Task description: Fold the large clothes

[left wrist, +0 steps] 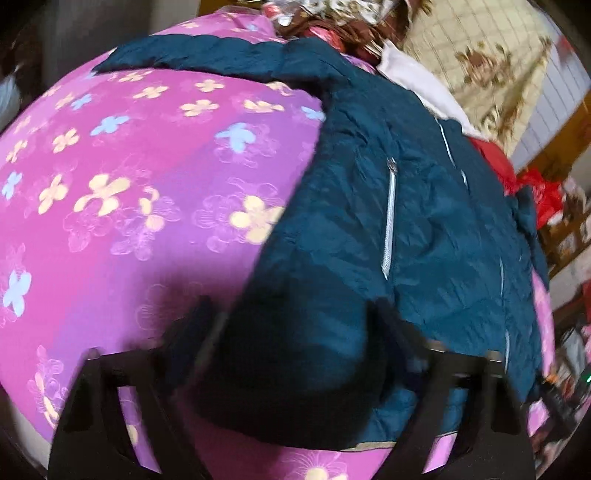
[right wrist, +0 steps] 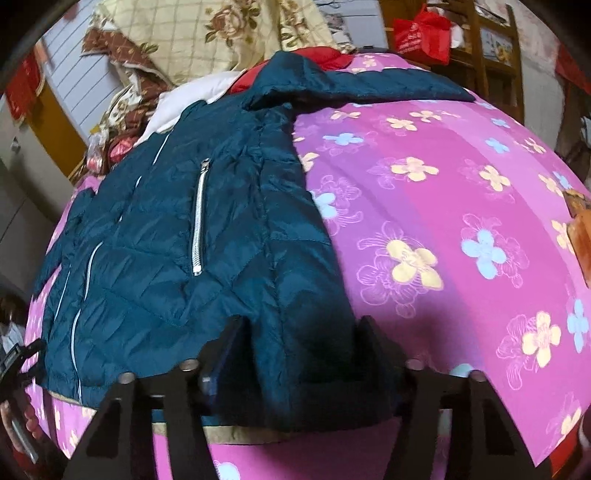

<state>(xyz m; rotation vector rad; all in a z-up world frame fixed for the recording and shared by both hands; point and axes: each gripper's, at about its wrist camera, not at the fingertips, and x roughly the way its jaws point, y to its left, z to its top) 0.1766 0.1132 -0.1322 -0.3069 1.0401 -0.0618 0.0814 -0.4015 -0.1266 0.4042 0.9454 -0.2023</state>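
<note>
A teal quilted jacket (right wrist: 177, 236) lies spread front-up on a pink flowered bedsheet (right wrist: 443, 206), its hem nearest the grippers and a sleeve stretched across the far side. The left gripper (left wrist: 295, 332) straddles one near hem corner, fingers apart, the fabric between them; whether they pinch it I cannot tell. The right gripper (right wrist: 303, 347) likewise brackets the other corner. A floral quilt (right wrist: 207, 33) is heaped beyond.
</note>
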